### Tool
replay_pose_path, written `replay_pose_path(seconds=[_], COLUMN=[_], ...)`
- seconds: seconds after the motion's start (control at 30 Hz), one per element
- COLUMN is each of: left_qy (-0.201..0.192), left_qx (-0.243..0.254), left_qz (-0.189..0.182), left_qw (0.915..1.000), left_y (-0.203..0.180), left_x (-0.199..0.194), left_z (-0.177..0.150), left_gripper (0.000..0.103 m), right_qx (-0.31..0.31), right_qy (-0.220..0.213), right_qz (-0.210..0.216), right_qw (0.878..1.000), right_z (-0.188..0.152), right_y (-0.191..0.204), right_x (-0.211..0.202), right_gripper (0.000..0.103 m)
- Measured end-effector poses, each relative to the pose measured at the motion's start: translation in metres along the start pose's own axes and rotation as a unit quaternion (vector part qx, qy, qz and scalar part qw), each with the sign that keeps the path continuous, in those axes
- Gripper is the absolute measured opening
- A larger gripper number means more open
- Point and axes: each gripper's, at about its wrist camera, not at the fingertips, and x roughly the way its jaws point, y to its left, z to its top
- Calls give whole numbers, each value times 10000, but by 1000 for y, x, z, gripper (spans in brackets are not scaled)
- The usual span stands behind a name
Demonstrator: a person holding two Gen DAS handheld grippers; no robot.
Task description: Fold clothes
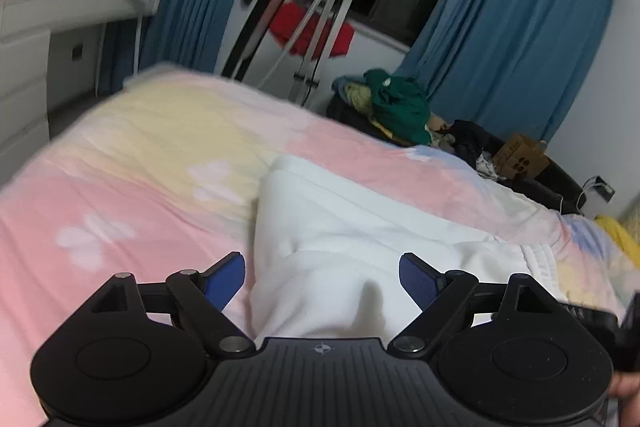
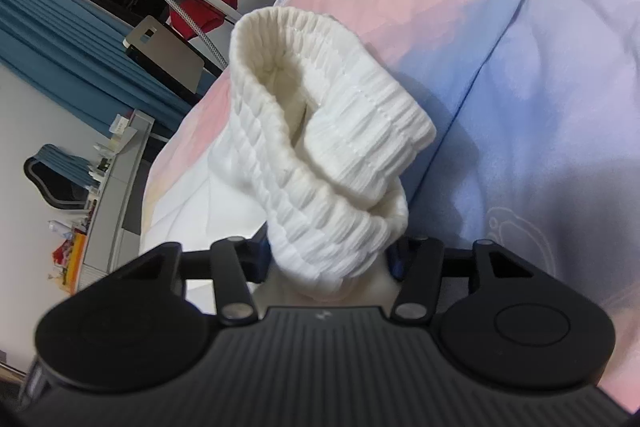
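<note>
A white garment (image 1: 352,227) with a ribbed elastic waistband lies on a bed with a pink, yellow and blue quilt (image 1: 132,163). My left gripper (image 1: 322,281) is open, its blue pads (image 1: 224,281) either side of a raised fold of the white cloth, not closed on it. In the right wrist view my right gripper (image 2: 332,259) is shut on the ribbed waistband (image 2: 320,147), which stands up bunched and open above the quilt (image 2: 520,87). The right gripper's fingertips are mostly hidden by the cloth.
A pile of green and dark clothes (image 1: 400,103) lies beyond the bed's far edge. A drying rack with a red item (image 1: 312,27) stands by blue curtains (image 1: 512,27). A white desk with drawers (image 1: 36,39) is at the left. A cardboard box (image 1: 520,157) sits far right.
</note>
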Motion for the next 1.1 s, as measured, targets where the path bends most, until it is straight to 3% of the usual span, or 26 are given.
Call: replay_pose_path(seconds=[0.13,0.27,0.5,0.6,0.77,1.1], left_qy=[428,673,689,813,982,1015], left_qx=[-275,-843,-770,-661,-970,-936], left_qz=[-67,-428,-437,-459,-542,-565], left_qw=[9987,9932,9937,9934,9889,9888], left_y=[17,35,39,38,45,45], left_x=[36,52,63,69,75,82], left_z=[3,-2,-8,-10,-15,-16], left_gripper=[86,89,94,97,97,94], right_qx=[10,-152,-724,-584,-284,-449], right_qy=[-59,-250,-783,-627,-445,-513], right_qz=[-15,-34,262,56,-122,-297], right_qw=[10000,9996,9939,9963,9985,9972], right_z=[0,-3,-4,-1,2,-6], right_y=[-2,3,30,26,16,21], right_x=[0,-1,-15,-7,3,4], right_gripper=[51,47,45,45,49,50])
